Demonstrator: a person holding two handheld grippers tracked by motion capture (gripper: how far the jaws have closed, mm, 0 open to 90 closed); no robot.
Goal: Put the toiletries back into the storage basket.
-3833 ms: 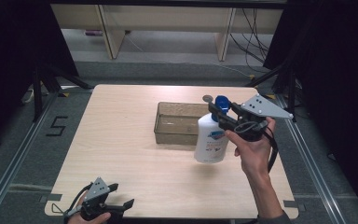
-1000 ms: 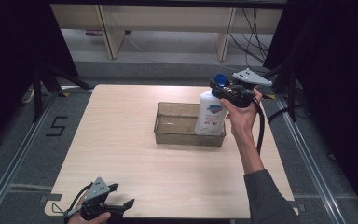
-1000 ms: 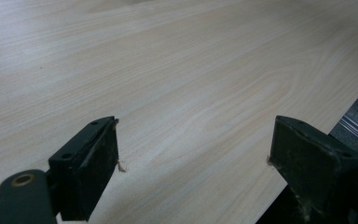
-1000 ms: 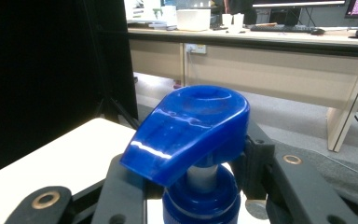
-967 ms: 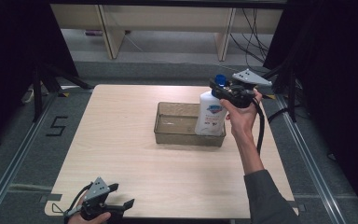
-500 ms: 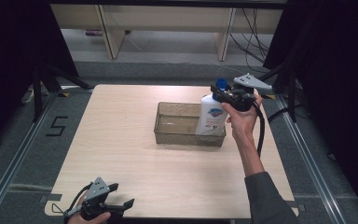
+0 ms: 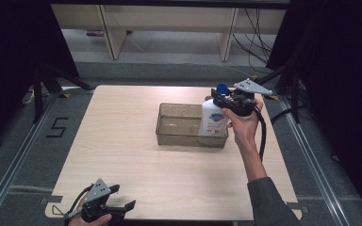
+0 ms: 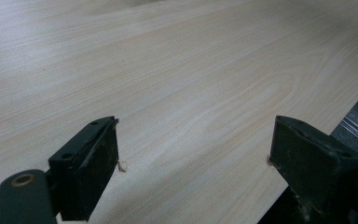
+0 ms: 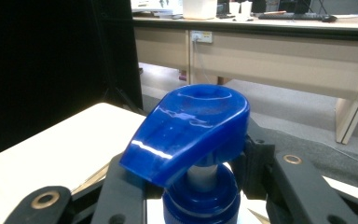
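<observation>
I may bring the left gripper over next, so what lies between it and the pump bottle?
In the high view, bare wooden table, then the clear tray; the pump bottle stands in it.

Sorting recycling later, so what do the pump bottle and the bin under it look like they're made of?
Pump bottle: likely opaque white plastic; its blue pump head is glossy, with sharp highlights. Bin: probably clear, smoke-tinted plastic, since the table shows through its walls.

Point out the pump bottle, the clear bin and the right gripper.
pump bottle (image 7: 212, 123): high view, on its white labelled body.
clear bin (image 7: 176, 138): high view, on its near wall.
right gripper (image 7: 225, 100): high view, midway between its fingertips, shut on the bottle's neck.
</observation>
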